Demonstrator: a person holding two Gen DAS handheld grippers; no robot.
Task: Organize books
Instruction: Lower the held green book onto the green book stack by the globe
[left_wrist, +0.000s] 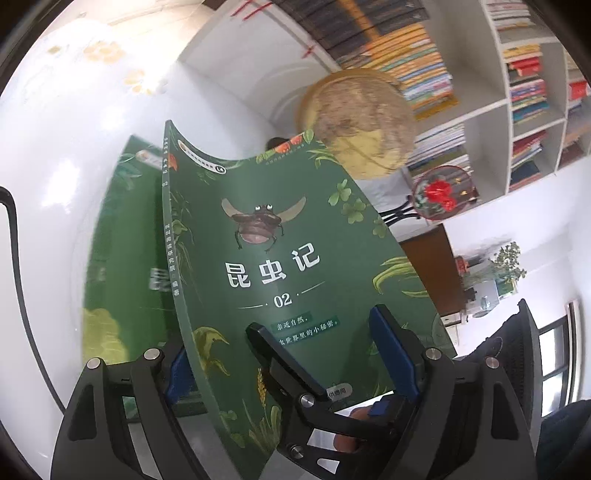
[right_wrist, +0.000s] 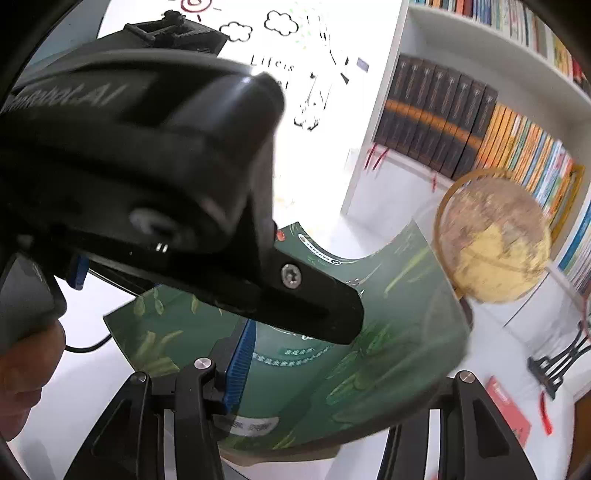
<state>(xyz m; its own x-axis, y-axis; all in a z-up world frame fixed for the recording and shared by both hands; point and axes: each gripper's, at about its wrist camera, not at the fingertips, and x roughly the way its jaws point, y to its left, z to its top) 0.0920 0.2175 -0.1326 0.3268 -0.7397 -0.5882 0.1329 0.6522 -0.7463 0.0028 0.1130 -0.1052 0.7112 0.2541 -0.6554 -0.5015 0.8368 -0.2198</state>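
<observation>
Left wrist view: green book (left_wrist: 280, 229) with a beetle on its cover, held upright in the air above the white table (left_wrist: 55, 177), front cover toward the camera, spine on the left. Standing between the widely spread fingers of the left gripper (left_wrist: 284, 339): left blue pad (left_wrist: 177, 369) just beside the spine, right pad in front of the near right part of the cover. Not discernible whether those pads press on the book.

One black finger of the right gripper (right_wrist: 351, 354) laid flat across the lower cover. Right wrist view: same book between the right gripper's half-spread fingers, left blue pad facing the cover, right finger largely hidden under the book. Grip by the right gripper likewise not discernible.

Second green book (left_wrist: 122, 240) just behind and to the left of the first, blurred.

Far right of the book: yellowish globe (left_wrist: 362, 122) on the table, near a white bookshelf (left_wrist: 476, 122) packed with upright volumes. Round red ornament (left_wrist: 441, 194) on a black stand, right of the globe. Black cable (left_wrist: 14, 240) along the table's left edge. Part of a hand (right_wrist: 26, 376) at the left rim of the right wrist view, on the left gripper's handle.
</observation>
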